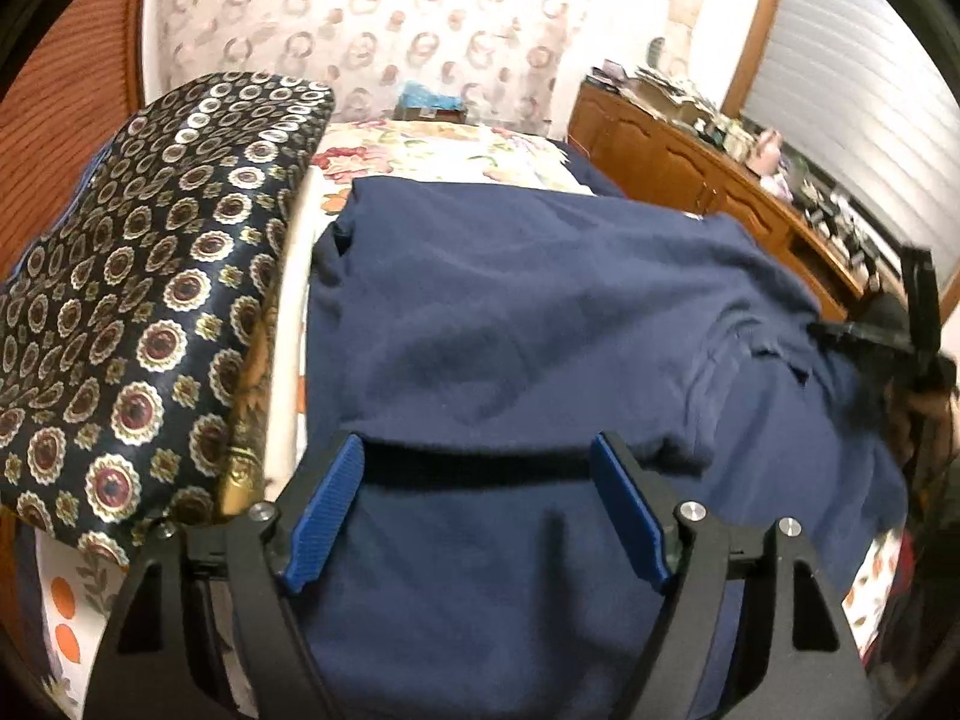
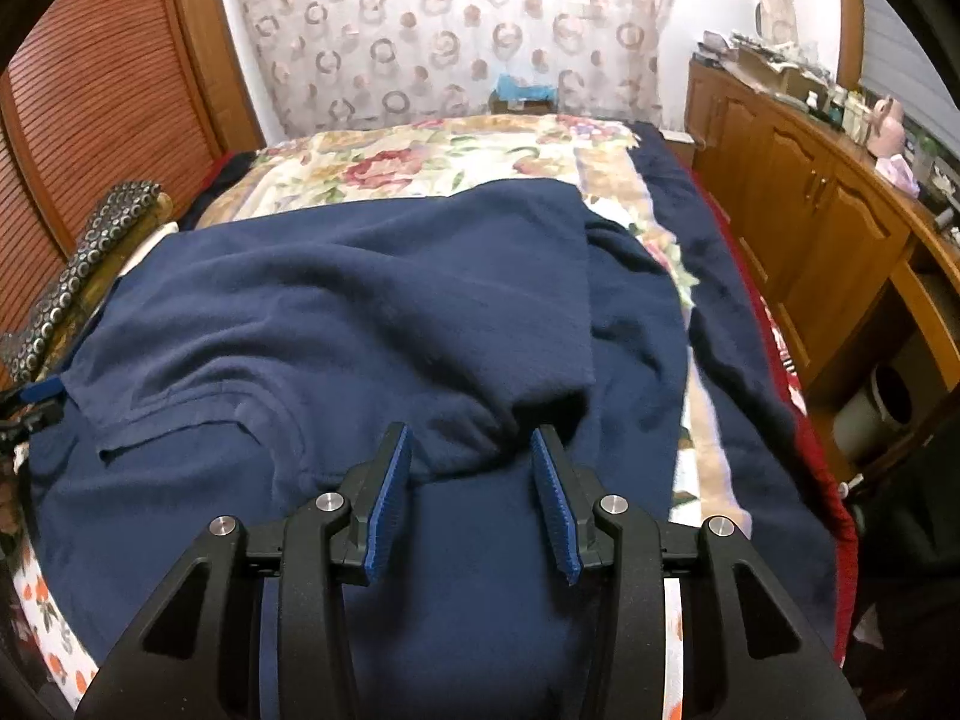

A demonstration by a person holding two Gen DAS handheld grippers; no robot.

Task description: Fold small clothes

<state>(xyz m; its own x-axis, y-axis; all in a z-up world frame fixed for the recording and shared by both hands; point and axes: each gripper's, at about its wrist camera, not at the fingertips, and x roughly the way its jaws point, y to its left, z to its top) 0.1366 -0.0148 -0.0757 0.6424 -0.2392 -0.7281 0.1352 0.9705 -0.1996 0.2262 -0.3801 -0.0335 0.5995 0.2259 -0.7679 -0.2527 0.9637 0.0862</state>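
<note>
A navy garment is spread, partly folded, on the floral bedspread. Both the left gripper and the right gripper are held apart above it, nothing clamped.

Patterned cushion on floral bedspread; wooden cabinets alongside, curtain behind

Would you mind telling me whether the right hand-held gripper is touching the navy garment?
Cannot tell. In the right wrist view the right hand-held gripper is open with the navy garment bunched between its pads, but neither contact nor a gap shows plainly.
</note>
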